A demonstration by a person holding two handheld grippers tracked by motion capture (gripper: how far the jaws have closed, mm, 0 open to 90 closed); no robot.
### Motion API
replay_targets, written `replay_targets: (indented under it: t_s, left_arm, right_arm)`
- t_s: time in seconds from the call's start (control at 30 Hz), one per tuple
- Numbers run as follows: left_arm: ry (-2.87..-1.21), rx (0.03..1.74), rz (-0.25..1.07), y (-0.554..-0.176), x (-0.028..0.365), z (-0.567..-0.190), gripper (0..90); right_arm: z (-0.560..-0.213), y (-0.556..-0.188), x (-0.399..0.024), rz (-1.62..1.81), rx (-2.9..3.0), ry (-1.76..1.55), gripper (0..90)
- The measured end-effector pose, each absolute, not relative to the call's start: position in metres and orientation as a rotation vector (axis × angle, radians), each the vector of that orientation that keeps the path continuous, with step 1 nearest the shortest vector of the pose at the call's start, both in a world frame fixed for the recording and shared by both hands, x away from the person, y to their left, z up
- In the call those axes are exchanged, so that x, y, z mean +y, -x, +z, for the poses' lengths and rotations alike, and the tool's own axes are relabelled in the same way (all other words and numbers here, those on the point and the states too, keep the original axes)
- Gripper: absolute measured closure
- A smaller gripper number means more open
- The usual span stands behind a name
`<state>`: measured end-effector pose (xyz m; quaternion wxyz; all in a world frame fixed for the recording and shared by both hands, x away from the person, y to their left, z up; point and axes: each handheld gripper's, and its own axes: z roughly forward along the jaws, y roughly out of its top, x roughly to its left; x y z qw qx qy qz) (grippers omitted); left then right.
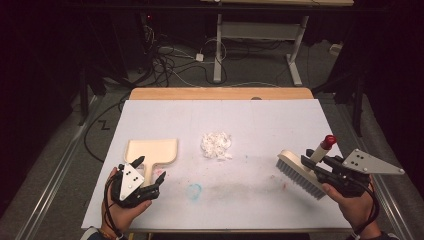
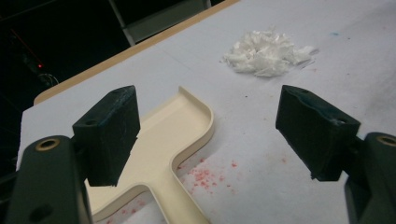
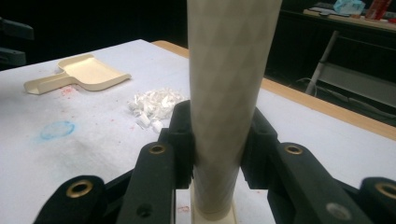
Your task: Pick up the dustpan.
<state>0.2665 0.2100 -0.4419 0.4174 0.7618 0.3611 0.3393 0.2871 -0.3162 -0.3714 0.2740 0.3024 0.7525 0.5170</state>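
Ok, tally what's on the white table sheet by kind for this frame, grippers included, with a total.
Dustpan, cream: 1
Brush, cream handle with red tip, clamped in the right gripper: 1
Pile of white paper scraps: 1
Grippers: 2, the left gripper open over the dustpan handle
Total: 5
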Motion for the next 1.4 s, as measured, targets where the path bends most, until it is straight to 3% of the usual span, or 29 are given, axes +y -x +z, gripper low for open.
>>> replay_targets:
  t_s: [0.43,0.57,0.73,0.9,0.97,1.27,1.4]
  left_arm:
    - [-1.976,0.994,0.780,-0.263,0.215,-0.449,21.7]
    - [-2.005,1.227,0.724,-0.266,0.215,-0.443,22.8]
    - [-2.068,1.351,0.684,-0.276,0.217,-0.438,22.4]
    - [-2.108,1.546,0.484,-0.306,0.225,-0.452,23.6]
    - [-2.123,1.582,0.498,-0.320,0.225,-0.462,24.1]
    - [-2.108,1.581,0.416,-0.344,0.223,-0.475,36.1]
    - [-2.080,1.606,0.417,-0.350,0.224,-0.473,52.7]
  right_arm:
    - [-0.369,-0.294,-0.308,1.392,2.015,-0.809,70.5]
    - [-0.372,-0.294,-0.304,1.365,2.036,-0.801,70.5]
    - [-0.374,-0.295,-0.302,1.347,2.048,-0.798,70.4]
    - [-0.375,-0.297,-0.301,1.334,2.059,-0.808,70.4]
    - [-0.377,-0.298,-0.300,1.331,2.061,-0.815,70.4]
    - [-0.381,-0.301,-0.299,1.321,2.074,-0.827,70.4]
    - [-0.381,-0.301,-0.299,1.324,2.083,-0.823,70.4]
